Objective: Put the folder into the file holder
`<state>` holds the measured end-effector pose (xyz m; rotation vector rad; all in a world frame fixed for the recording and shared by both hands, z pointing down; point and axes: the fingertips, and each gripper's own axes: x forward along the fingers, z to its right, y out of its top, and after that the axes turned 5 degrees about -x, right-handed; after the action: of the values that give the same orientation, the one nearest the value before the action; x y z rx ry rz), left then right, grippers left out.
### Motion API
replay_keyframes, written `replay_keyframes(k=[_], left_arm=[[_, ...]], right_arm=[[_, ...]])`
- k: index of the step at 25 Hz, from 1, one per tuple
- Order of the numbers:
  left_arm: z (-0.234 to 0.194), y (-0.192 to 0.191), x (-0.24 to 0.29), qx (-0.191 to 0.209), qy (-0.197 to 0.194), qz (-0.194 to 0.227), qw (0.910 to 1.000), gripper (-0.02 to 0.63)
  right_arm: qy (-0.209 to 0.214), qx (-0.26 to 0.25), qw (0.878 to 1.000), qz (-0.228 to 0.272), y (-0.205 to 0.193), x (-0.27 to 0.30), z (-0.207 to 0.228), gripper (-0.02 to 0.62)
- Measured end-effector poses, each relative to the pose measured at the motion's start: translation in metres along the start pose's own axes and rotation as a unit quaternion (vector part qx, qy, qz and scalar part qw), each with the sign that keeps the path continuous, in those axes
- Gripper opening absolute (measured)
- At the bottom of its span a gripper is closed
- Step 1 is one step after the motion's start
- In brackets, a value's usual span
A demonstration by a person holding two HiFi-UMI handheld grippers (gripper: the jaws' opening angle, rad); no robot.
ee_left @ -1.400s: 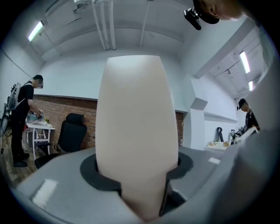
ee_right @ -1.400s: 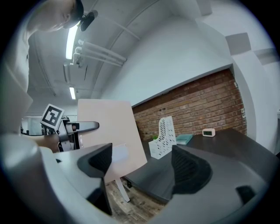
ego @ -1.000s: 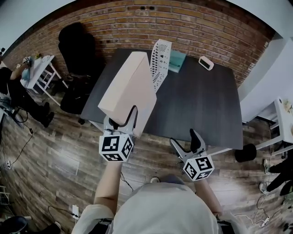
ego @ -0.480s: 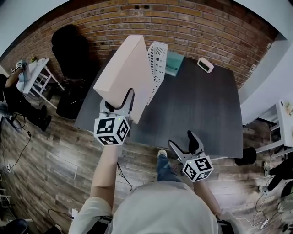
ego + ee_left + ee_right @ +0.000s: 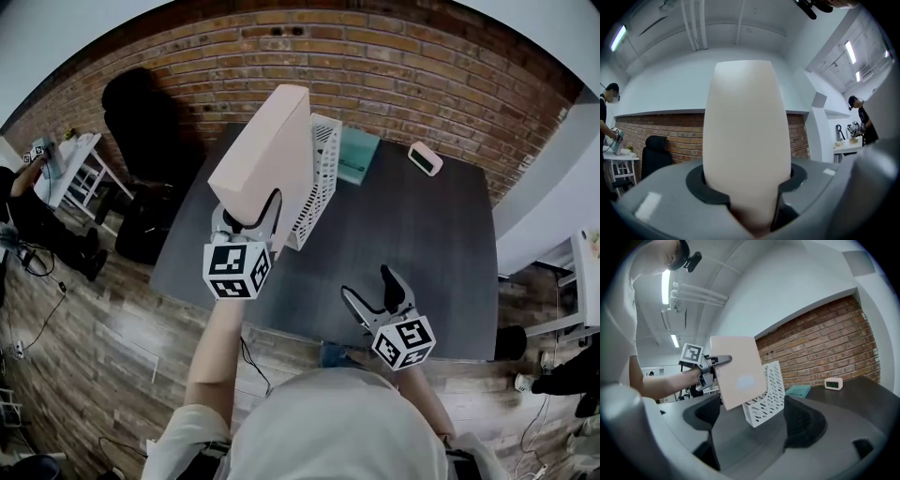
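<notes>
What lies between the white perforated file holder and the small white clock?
Between the white perforated file holder and small white clock lies a flat teal notebook-like item, clearest in head view.

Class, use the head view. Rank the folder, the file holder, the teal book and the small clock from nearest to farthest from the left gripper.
1. The folder: clamped in the left gripper itself.
2. The file holder: just right of the folder.
3. The teal book: beyond the holder, further right.
4. The clock: farthest right, at the back.
</notes>
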<state>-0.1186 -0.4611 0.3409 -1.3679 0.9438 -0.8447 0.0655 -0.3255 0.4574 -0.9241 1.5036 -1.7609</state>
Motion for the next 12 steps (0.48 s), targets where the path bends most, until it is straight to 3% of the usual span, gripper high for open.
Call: replay_keyframes(k=[12], left_arm=[[-0.004,-0.006,0.065,-0.029,-0.012,0.0,0.9995,0.262]], right_arm=[[0.003,0.007,1.0,-0.01,0.002,0.035,0.039,0.399]])
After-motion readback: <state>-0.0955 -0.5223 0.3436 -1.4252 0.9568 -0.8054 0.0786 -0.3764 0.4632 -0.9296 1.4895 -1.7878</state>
